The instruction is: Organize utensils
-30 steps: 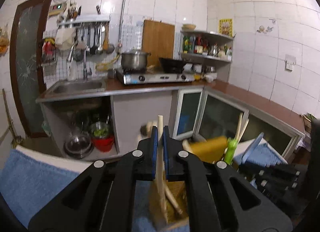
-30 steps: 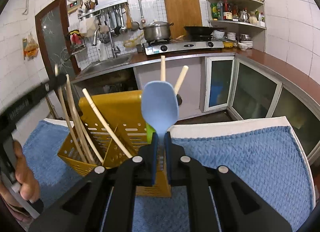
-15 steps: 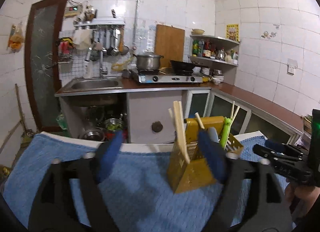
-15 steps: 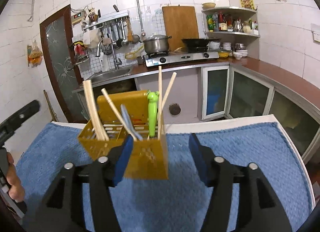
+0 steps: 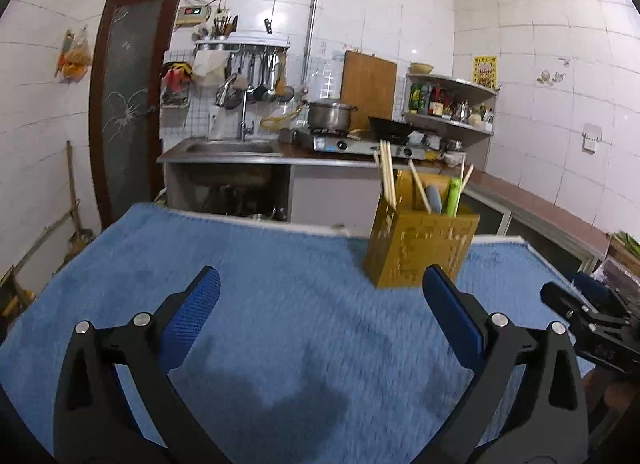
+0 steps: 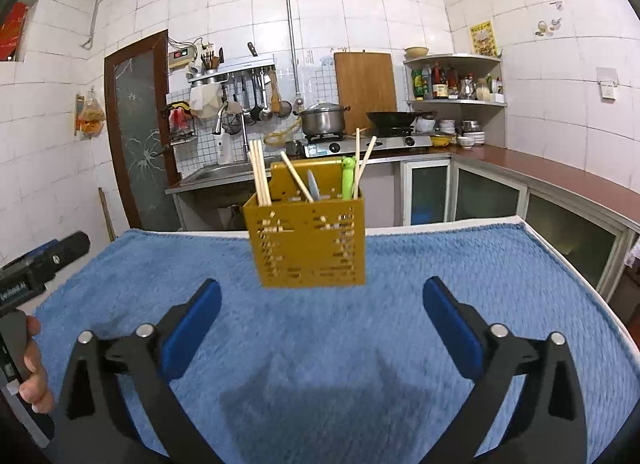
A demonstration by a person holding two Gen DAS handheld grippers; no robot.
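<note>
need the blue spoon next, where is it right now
The blue spoon stands in the yellow holder on the blue towel, centre of the right wrist view, between the leaning chopstick and the green utensil.

Both wrist cameras look forward, low over the towel, toward the kitchen wall. The left one sits further left, the right one nearer and square to the caddy; both share it.

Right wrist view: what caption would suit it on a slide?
Open, empty right gripper facing a perforated yellow plastic utensil holder of wooden chopsticks on a blue towel.
</note>
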